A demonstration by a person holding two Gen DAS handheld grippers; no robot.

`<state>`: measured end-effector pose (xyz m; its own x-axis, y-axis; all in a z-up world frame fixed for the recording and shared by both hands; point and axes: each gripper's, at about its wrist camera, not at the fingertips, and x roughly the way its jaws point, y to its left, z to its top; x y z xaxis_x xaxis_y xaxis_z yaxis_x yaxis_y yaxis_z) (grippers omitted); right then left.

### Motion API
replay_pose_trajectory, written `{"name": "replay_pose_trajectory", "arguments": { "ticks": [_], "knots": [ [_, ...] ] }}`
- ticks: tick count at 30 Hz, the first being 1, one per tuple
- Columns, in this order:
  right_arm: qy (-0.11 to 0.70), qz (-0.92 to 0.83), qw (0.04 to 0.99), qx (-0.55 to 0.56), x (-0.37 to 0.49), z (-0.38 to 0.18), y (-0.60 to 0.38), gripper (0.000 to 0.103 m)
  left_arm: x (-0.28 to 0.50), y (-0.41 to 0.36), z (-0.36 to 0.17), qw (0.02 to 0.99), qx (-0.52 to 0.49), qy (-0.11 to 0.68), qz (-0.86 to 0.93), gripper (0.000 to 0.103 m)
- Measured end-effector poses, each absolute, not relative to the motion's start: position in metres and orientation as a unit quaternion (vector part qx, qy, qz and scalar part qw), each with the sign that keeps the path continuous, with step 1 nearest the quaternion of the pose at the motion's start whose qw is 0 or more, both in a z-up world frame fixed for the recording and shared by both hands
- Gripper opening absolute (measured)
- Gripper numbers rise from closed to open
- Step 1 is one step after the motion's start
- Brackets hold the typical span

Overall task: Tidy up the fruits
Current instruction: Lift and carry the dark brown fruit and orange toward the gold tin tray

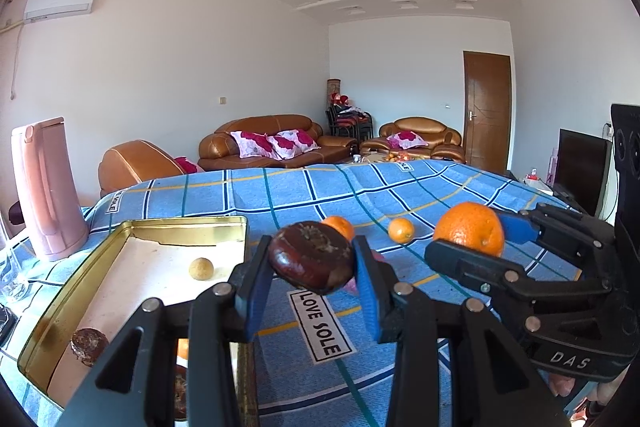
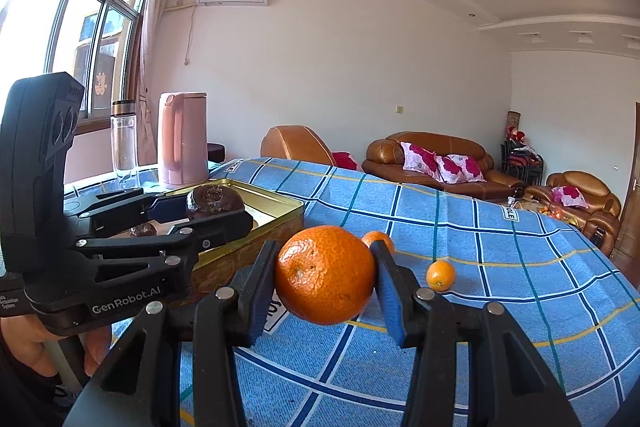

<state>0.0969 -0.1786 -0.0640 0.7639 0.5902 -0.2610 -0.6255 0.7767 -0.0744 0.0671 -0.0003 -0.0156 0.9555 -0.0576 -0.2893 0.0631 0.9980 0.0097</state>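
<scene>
Covering the whole table, a blue plaid cloth (image 1: 400,195) with "LOVE SOLE" labels is the work surface, so loose fruit sits on fabric and doesn't roll far. A pink kettle (image 1: 44,191) stands at the far left corner, out of the way, with a clear bottle (image 2: 124,139) beside it.

Gold tin tray (image 1: 184,225) sits on the cloth's left side, open top, looks like the collection bin: it already holds a small tan round fruit (image 1: 201,268) and a dark brown fruit (image 1: 89,345) near its front corner.

Left gripper (image 1: 312,259) is clamped on a dark brown mangosteen-like fruit (image 1: 311,257), held up off the cloth just right of the tray, likely for a drop-in. Right gripper (image 2: 326,275) pinches a large mandarin (image 2: 325,274) across its middle, also lifted, near the tray's corner; probably queued behind the left one.

Still loose on the cloth: a small mandarin (image 2: 378,239) just behind the held one, and a kumquat (image 2: 440,275) further right, apart from each other. Both need picking later.

Judgement: mid-task, two fruits in transit, two left. Risk: both tools crowding the tray edge together.
</scene>
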Motion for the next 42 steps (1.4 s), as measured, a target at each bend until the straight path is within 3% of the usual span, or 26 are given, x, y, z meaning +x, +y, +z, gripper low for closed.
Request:
{"name": "replay_pose_trajectory", "arguments": {
  "ticks": [42],
  "knots": [
    [0.119, 0.398, 0.902, -0.116, 0.089, -0.058, -0.090, 0.048, 0.043, 0.075, -0.014, 0.985, -0.011, 0.165, 0.046, 0.040]
  ]
}}
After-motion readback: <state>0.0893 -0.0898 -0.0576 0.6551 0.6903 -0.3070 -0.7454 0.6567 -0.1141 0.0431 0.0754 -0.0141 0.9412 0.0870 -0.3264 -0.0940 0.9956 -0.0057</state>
